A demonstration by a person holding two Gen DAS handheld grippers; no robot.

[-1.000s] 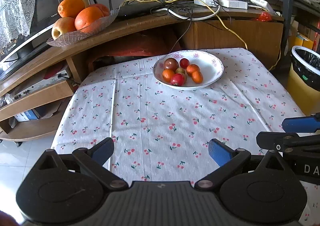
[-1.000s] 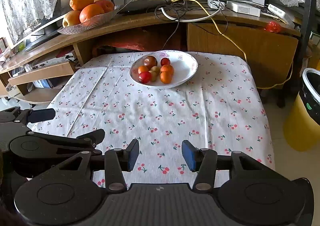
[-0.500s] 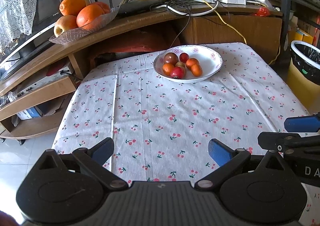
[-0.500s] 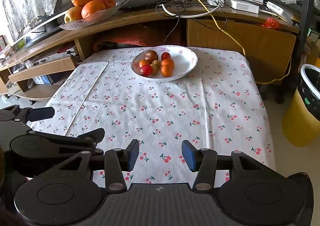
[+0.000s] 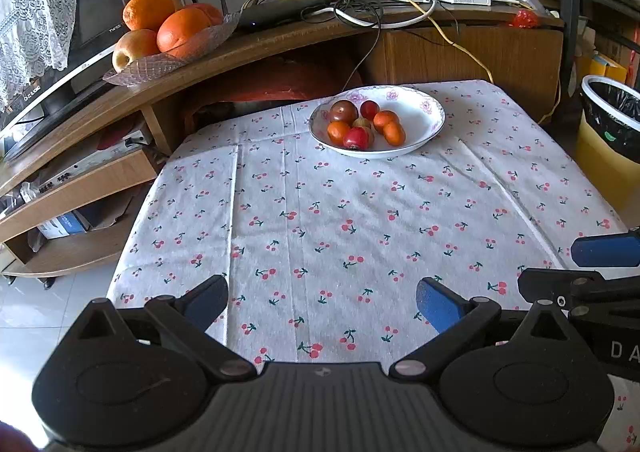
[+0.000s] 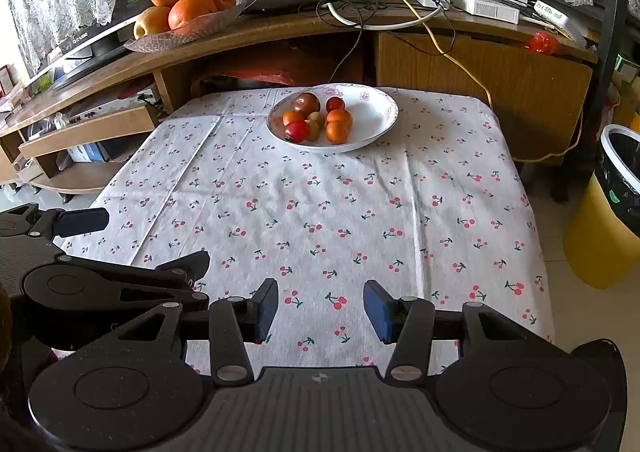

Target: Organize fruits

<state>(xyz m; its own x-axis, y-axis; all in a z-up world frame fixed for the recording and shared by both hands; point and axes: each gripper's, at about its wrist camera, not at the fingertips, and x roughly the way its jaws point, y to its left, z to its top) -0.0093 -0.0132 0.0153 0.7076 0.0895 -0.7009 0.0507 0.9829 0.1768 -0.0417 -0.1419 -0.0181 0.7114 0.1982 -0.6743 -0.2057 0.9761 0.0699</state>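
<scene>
**Q:** What is shown, and where are the task's things?

**A:** A white floral-rimmed bowl (image 5: 424, 110) is shown at the far end of the cherry-print tablecloth (image 5: 340, 220), with all the small fruits (image 5: 362, 124) gathered inside it: orange, red and dark ones, touching each other. None is seen loose on the cloth. The left gripper (image 5: 322, 302) and the right gripper (image 6: 320, 310) are held low over the near edge, well apart from the bowl; both are spread and nothing is held in either, the left more widely.

**Q:** How may the step in hand be judged, and done well?

**A:** It is not settled. A bowl already filled is matched, and so is one from which fruits are yet to be sorted. If a fruit is to be taken, it should be approached from above, an outer one chosen, and the pads closed gently, since round fruit is likely to roll.

**Q:** What differs from the earlier frames?

**A:** The bowl is seen farther off and more of the near cloth is exposed, so both grippers are judged to have been drawn back. The spread of the fingers is unchanged.
</scene>
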